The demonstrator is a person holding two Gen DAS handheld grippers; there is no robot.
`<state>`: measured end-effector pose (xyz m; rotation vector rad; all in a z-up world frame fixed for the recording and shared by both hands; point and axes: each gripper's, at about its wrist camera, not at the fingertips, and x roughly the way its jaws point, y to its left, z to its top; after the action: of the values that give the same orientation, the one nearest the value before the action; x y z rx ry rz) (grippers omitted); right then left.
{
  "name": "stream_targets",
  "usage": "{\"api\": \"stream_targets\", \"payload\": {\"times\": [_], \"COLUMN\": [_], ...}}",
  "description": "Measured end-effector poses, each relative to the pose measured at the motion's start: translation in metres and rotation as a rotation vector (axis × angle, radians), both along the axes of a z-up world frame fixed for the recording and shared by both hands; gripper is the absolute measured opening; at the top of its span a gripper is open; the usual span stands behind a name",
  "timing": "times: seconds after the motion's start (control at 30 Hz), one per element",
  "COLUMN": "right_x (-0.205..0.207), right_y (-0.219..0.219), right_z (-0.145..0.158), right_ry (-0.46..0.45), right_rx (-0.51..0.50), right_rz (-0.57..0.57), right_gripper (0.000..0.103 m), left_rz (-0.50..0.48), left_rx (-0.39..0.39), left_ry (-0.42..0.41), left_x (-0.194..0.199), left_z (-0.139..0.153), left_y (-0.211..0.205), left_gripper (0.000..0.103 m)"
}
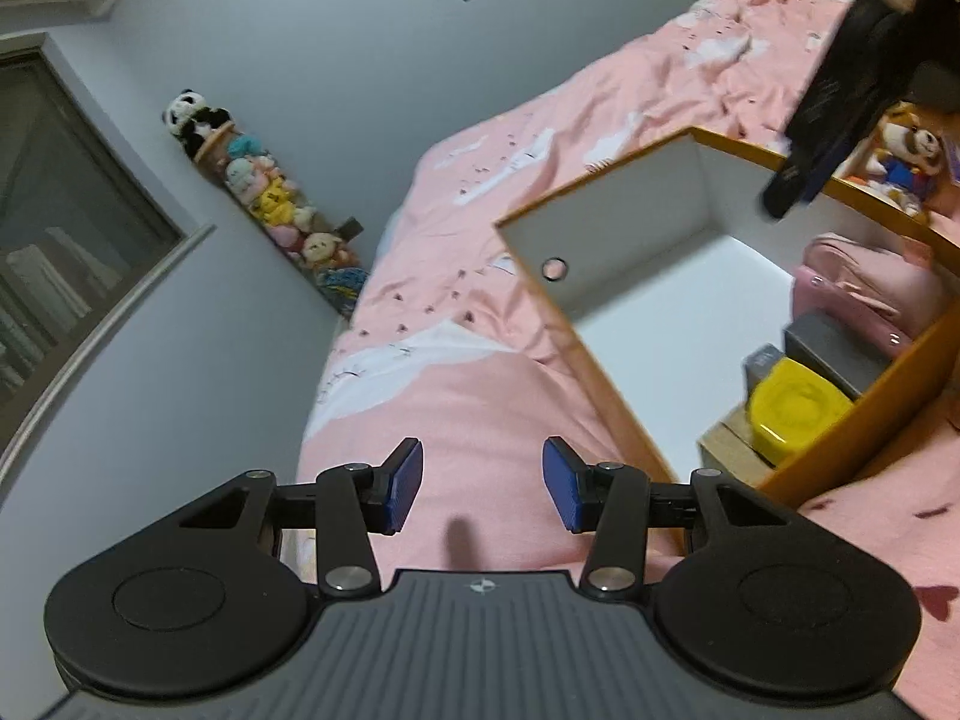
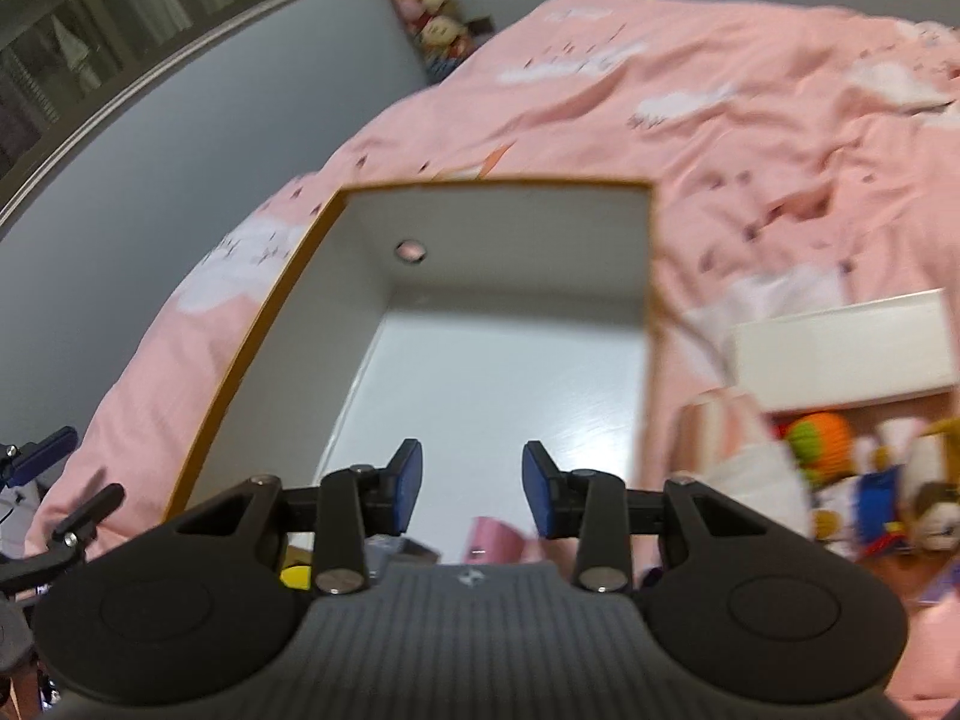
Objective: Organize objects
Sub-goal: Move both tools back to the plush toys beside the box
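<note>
Left tool spread wide, pinching nothing, hovering over the pink bed cover just beside the near left wall of the box. Right tool likewise spread and bare between its blue pads, hanging above the near end of the same box, pointed down into its white floor. Box sitting on the bed, orange along the rim, white inside, with a small round hole in the far wall. Far part of the box bare; near right corner holding a yellow container, a dark gray box beside it, and a pink pouch behind those. Outside the box on the right, a plush toy in blue and red clothes lying just past the rim. From the right wrist view, a white box resting on the bed to the right, with an orange and green toy and more plush figures near it, all blurred. Row of stuffed animals lined along the wall by the window, well apart from the box. Right tool seen from the left wrist view as a dark blurred shape at the upper right, over the box's far right rim.
</note>
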<state>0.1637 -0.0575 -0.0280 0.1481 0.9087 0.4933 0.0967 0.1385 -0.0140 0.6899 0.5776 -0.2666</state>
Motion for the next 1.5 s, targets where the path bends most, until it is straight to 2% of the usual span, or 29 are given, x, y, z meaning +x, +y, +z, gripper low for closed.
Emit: {"api": "stream_targets", "payload": {"times": [0.1,0.27,0.4,0.47,0.6,0.73,0.83,0.87,0.97,1.03,1.13,1.23,1.37,1.5], "right_x": [-0.008,-0.020,-0.031,-0.034,-0.036,-0.039,-0.040,-0.041,-0.041,-0.041,-0.040,-0.041,-0.042,-0.037], "right_y": [-0.026,-0.077,-0.111,-0.123,-0.127,-0.124,-0.125,-0.126,-0.128,-0.130,-0.132,-0.134,-0.134,-0.142], "right_z": [0.007,0.009,0.006,0.001,-0.008,-0.010,-0.009,-0.008,-0.009,-0.009,-0.014,-0.017,-0.020,-0.029], "right_ry": [-0.036,-0.055,-0.042,-0.021,0.006,0.001,-0.010,-0.013,-0.011,-0.015,-0.014,-0.024,-0.067,-0.052], "right_rx": [-0.024,-0.092,-0.119,-0.111,-0.095,-0.089,-0.083,-0.079,-0.071,-0.078,-0.108,-0.131,-0.212,-0.234], "right_rz": [-0.063,-0.190,-0.264,-0.295,-0.317,-0.305,-0.310,-0.313,-0.323,-0.329,-0.343,-0.351,-0.364,-0.384], "right_gripper": [0.040,0.040,0.042,0.044,0.044,0.044,0.044,0.044,0.044,0.044,0.045,0.045,0.045,0.045], "left_rz": [0.006,0.034,0.019,-0.010,-0.029,-0.004,0.030,0.043,0.080,0.114,0.116,0.100,0.064,0.027], "left_rx": [0.001,-0.014,-0.023,-0.043,-0.075,-0.050,-0.061,-0.055,-0.013,-0.035,-0.043,-0.061,-0.110,-0.176], "left_ry": [-0.055,-0.074,-0.077,-0.108,-0.149,-0.123,-0.084,-0.092,-0.183,-0.217,-0.244,-0.230,-0.177,-0.113], "left_x": [-0.002,0.006,0.003,-0.004,-0.022,-0.028,-0.022,-0.019,-0.010,-0.004,0.001,0.002,0.004,0.006], "left_z": [0.007,0.014,0.018,0.019,0.018,0.009,0.003,0.002,0.007,0.018,0.033,0.042,0.049,0.053], "left_y": [0.004,0.007,0.009,0.010,0.010,0.011,0.017,0.017,0.018,0.018,0.012,0.002,-0.016,-0.034], "left_gripper": [0.057,0.058,0.058,0.058,0.058,0.058,0.057,0.056,0.057,0.057,0.058,0.058,0.058,0.058]}}
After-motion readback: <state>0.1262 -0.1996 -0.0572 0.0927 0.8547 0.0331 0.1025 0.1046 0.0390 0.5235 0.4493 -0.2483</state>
